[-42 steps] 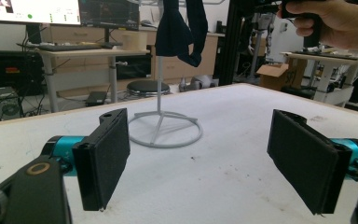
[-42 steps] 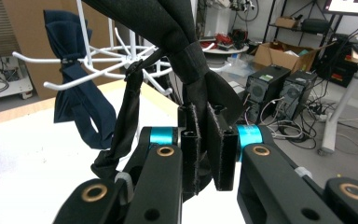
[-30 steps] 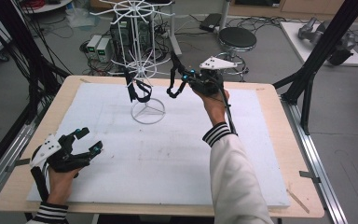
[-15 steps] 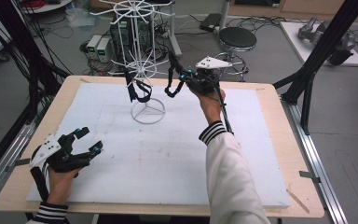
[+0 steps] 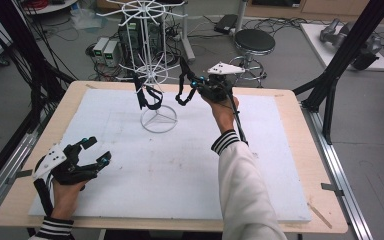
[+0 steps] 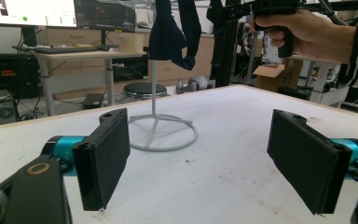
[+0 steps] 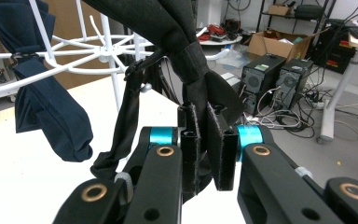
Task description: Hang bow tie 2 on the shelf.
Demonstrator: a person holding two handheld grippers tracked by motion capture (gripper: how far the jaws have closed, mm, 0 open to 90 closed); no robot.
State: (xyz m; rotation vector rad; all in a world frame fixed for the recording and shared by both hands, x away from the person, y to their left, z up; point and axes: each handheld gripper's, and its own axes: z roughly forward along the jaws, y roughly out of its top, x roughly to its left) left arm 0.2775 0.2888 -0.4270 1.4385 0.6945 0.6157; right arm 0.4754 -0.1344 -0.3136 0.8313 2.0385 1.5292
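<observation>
A white wire rack point(image 5: 152, 65) stands on the white board point(image 5: 180, 165). A dark blue cloth point(image 5: 147, 95) hangs from one of its arms. My right gripper point(image 5: 194, 86) is raised beside the rack, shut on a black strap point(image 5: 184, 92) that dangles below it. In the right gripper view the strap point(image 7: 177, 37) runs down between the pads point(image 7: 223, 149), with the blue cloth point(image 7: 42, 107) to the left. My left gripper point(image 5: 97, 150) rests low at the board's near left, open with nothing between its pads point(image 6: 105, 158), facing the rack's base point(image 6: 163, 133).
The board lies on a wooden table point(image 5: 300, 130) with black frame posts point(image 5: 330, 80) at the corners. A stool point(image 5: 254, 42), computer boxes point(image 7: 279, 79) and cables stand on the floor behind the rack.
My right hand has edged slightly toward the rack with the strap still in its jaws. The left hand has stayed still.
</observation>
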